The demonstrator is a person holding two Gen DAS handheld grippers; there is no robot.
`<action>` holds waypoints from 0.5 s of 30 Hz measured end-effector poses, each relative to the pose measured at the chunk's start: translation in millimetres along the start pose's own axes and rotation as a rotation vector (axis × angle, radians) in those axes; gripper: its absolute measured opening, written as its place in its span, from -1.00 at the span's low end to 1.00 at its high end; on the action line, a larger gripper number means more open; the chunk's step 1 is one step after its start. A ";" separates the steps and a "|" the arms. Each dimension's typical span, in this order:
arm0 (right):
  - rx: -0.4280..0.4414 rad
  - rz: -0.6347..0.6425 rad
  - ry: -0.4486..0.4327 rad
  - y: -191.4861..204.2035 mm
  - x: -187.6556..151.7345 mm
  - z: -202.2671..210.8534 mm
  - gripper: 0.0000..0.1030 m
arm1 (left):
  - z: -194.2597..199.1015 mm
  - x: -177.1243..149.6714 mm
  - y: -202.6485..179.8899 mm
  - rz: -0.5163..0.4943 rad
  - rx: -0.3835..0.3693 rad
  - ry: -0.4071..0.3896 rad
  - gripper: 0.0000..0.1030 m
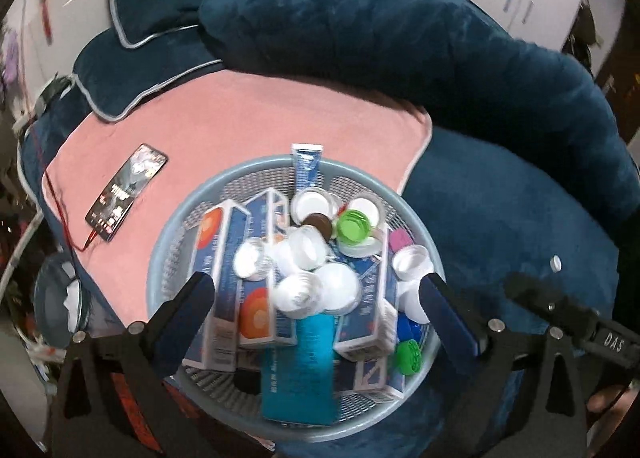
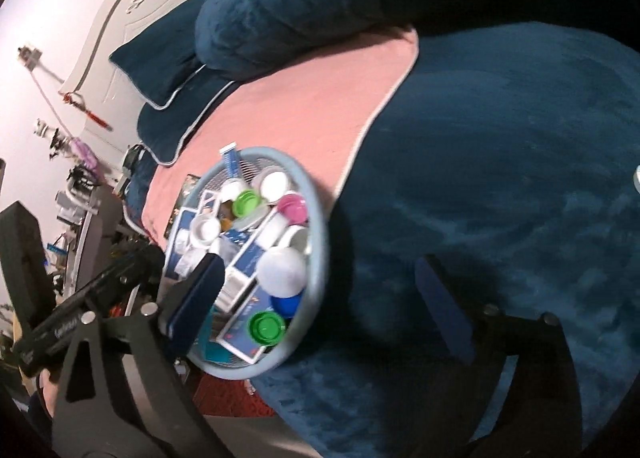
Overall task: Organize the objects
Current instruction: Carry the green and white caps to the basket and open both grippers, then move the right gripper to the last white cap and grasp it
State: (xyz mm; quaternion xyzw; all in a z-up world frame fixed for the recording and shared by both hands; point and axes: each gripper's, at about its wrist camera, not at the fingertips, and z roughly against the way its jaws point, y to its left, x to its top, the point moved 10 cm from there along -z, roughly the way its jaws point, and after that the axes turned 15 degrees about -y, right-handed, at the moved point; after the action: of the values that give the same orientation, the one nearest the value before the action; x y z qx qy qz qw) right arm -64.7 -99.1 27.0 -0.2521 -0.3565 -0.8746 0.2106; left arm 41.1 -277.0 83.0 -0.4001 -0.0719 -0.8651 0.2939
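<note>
Left gripper (image 1: pixel 316 294) jaws wide, basket (image 1: pixel 168 242) between

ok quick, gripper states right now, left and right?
Left gripper: open, empty, fingers spread above the basket.
Right gripper: open, holding nothing, beside the basket.

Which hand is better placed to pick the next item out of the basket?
Left, probably. The left gripper is open directly over the basket, its fingers bracketing the white jars. The right gripper is open too, but only one finger overlaps the basket; the other is over the blue blanket.
</note>
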 end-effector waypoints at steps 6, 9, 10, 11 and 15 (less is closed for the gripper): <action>-0.035 -0.023 -0.004 -24.2 1.3 5.4 0.93 | -4.6 -2.0 -25.1 -0.047 -0.019 0.013 0.99; -0.060 -0.044 -0.009 -41.5 2.4 8.7 0.93 | -8.7 -2.9 -39.1 -0.066 -0.033 0.020 0.99; -0.068 -0.051 -0.011 -47.0 2.8 9.9 0.93 | -10.0 -3.1 -43.7 -0.070 -0.038 0.023 0.99; -0.078 -0.057 -0.013 -53.2 3.4 11.2 0.93 | -12.1 -3.5 -49.1 -0.075 -0.044 0.027 0.99; -0.124 -0.086 -0.020 -82.9 7.6 17.1 0.93 | -23.6 -2.2 -68.5 -0.079 -0.055 0.040 0.99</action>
State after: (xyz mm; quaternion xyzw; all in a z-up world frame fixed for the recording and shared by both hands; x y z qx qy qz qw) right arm -111.1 -33.6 -0.8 -0.2577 -0.3142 -0.9008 0.1532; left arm -12.0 -228.5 73.2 -0.3876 -0.0580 -0.8854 0.2498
